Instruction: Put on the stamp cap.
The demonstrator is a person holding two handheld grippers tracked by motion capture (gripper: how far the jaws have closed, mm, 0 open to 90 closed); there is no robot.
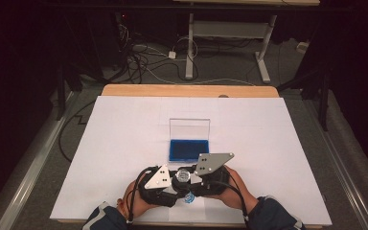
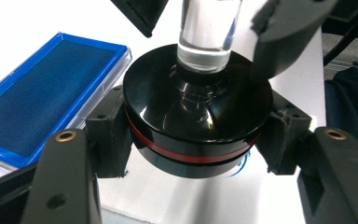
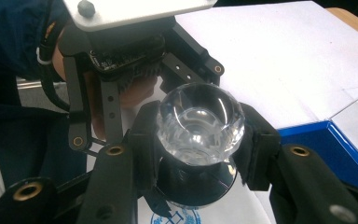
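Two grippers meet over the table's (image 1: 124,124) near edge: the left gripper (image 2: 193,140) clamps the stamp's black base (image 2: 191,116), the right gripper (image 3: 200,135) clenches its clear handle (image 3: 199,123); stamping seems underway, so next comes a straight lift toward the blue ink pad (image 1: 188,149)

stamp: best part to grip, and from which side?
Two parts suit grips. The black base is a wide disc with a red band: take its rim level from opposite sides, as the left gripper does. The clear handle is a narrow knob: clamp it across from the other side, as the right gripper does.
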